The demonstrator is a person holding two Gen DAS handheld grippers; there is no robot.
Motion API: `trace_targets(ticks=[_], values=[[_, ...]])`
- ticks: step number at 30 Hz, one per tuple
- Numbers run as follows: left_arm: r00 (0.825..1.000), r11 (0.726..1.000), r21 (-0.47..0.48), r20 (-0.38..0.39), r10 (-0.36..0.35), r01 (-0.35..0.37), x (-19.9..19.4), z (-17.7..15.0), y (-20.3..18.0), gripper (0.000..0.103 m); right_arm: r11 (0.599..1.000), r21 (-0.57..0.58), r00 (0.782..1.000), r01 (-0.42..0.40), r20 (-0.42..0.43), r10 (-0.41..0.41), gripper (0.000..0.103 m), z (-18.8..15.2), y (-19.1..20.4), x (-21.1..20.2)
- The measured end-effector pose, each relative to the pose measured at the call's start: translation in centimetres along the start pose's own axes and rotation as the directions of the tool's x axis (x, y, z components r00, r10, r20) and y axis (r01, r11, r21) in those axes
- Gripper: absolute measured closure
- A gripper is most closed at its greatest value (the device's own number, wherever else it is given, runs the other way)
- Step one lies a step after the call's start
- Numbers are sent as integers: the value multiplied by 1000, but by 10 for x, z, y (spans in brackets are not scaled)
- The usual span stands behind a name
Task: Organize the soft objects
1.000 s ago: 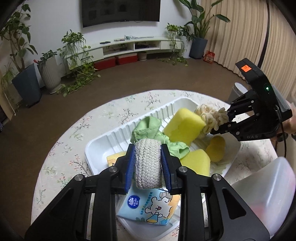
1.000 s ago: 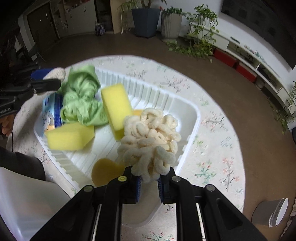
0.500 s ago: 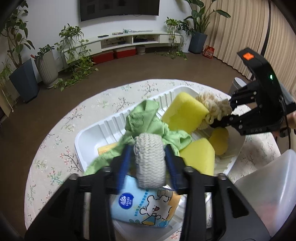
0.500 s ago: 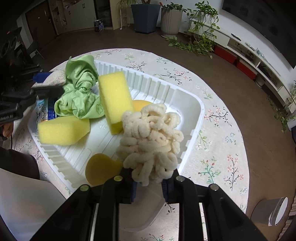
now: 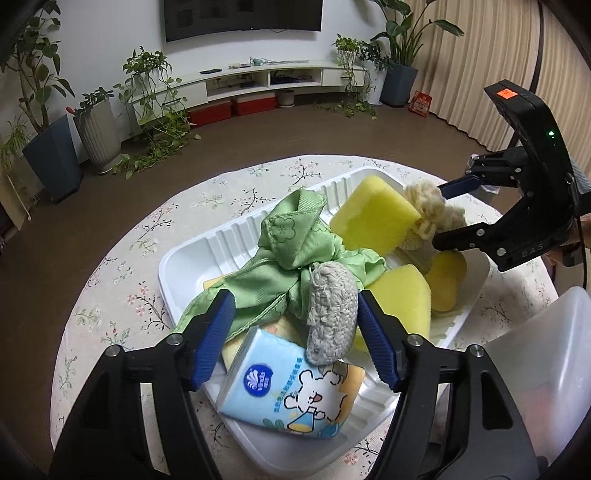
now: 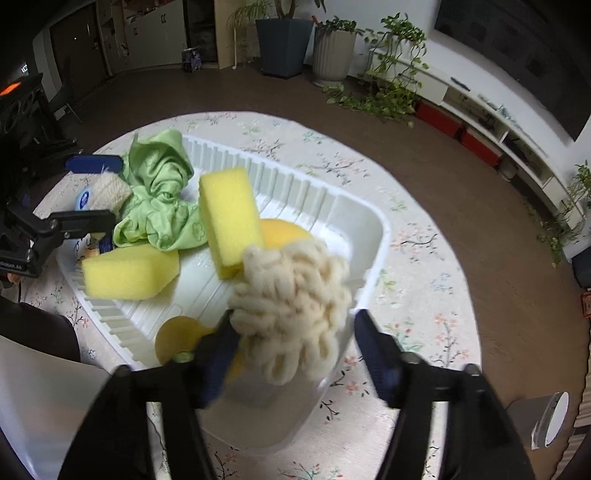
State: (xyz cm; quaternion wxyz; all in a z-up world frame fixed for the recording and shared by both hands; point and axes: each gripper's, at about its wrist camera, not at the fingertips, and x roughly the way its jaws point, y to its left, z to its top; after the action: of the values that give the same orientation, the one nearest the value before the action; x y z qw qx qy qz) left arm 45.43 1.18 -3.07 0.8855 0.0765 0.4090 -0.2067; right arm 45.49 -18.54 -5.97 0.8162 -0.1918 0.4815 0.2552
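A round table with a floral cloth (image 5: 122, 295) carries your white ribbed tray (image 5: 184, 258). Your left gripper (image 5: 295, 325) is opening; the grey woven roll (image 5: 330, 310) stands between its spread jaws, resting on the tissue pack (image 5: 288, 391) beside the green cloth (image 5: 288, 251). Your right gripper (image 6: 291, 343) is opening over the tray's right end, with the cream chenille mop head (image 6: 295, 291) lying loose between its jaws.

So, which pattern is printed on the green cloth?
Small flower outlines on the plain green cloth; the left wrist view shows them best.

Home living rm, wall TV (image 5: 242, 18), potted plants (image 5: 98, 136), curtains (image 5: 491, 70)
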Motion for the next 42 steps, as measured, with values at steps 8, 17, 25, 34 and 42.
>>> trace_targets(ticks=[8, 17, 25, 34, 42], values=[[999, 1000, -12, 44, 21, -20, -25, 3, -3, 29, 1000, -18, 1000, 21, 3, -21, 32, -8, 5, -14], [994, 996, -47, 81, 74, -70, -52, 3, 3, 16, 999, 33, 997, 42, 62, -44, 31, -8, -5, -44], [980, 982, -139, 132, 147, -129, -99, -13, 15, 15, 994, 98, 990, 54, 123, -66, 31, -17, -17, -83], [958, 955, -221, 162, 237, -199, -155, -49, 4, 14, 982, 184, 978, 50, 192, -85, 27, -61, -23, -139], [947, 932, -300, 181, 266, -205, -195, -105, -29, 6, 964, 266, 966, -4, 250, -65, 17, -132, 0, -178]])
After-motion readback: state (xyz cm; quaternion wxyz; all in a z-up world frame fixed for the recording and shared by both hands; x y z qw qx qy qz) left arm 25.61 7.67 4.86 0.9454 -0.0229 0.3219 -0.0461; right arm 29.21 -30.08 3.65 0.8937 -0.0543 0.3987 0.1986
